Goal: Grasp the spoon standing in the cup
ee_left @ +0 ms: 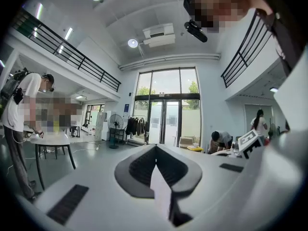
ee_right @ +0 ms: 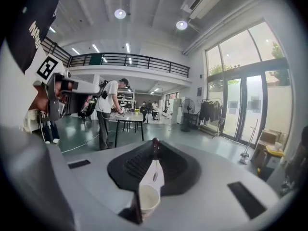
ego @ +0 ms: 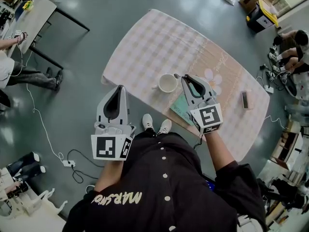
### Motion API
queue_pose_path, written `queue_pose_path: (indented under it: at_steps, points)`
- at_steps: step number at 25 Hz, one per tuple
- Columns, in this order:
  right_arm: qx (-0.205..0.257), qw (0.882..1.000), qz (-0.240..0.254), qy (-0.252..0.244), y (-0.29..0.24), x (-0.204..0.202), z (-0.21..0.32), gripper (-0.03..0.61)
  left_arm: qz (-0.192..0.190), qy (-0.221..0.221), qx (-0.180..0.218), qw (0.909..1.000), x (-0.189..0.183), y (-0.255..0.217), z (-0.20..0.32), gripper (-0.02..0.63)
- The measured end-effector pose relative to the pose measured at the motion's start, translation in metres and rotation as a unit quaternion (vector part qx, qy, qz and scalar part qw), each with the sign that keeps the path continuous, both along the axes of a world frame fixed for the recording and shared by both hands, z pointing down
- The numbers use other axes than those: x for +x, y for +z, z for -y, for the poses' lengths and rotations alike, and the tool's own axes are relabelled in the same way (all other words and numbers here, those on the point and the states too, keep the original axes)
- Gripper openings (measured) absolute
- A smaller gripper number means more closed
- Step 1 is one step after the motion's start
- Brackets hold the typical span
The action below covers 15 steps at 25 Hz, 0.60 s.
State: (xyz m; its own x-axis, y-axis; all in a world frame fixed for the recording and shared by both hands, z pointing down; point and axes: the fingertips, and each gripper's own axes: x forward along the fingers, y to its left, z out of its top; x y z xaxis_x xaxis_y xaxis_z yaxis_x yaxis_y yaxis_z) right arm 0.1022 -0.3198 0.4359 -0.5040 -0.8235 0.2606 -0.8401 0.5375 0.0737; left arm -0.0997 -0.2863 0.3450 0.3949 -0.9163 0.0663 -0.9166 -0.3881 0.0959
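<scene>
The right hand-held gripper (ego: 184, 78) had its jaws drawn almost together, pinching the spoon (ee_right: 154, 147) at their very tips. The left hand-held gripper (ee_left: 155, 149) had its jaws pressed shut on nothing and hung off the table's near edge, above the floor.

Only a short, dark reddish end of the spoon showed, poking out past the right jaw tips (the jaws hid the rest). In the head view that end sat just beside the right rim of the cup (ego: 161, 87), above the table (ego: 154, 42).

The cup was white, upright, with its handle turned to the left, and stood on the pale checked cloth that covered the table.

Counted: two hand-held grippers, one spoon, one cup, one table, one teal flat thing (ego: 179, 109) lying under the right hand-held gripper, and one small dark block (ego: 245, 99) well apart to the right on the cloth
</scene>
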Motion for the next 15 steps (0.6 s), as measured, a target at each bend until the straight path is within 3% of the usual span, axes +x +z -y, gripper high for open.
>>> queue_pose_path:
  at_steps: [15]
  points:
    - [0.089,0.991,0.078,0.07,-0.118,0.051,-0.023,0.043,-0.002,0.003,0.037,0.9993,0.0,-0.023,0.015,0.011]
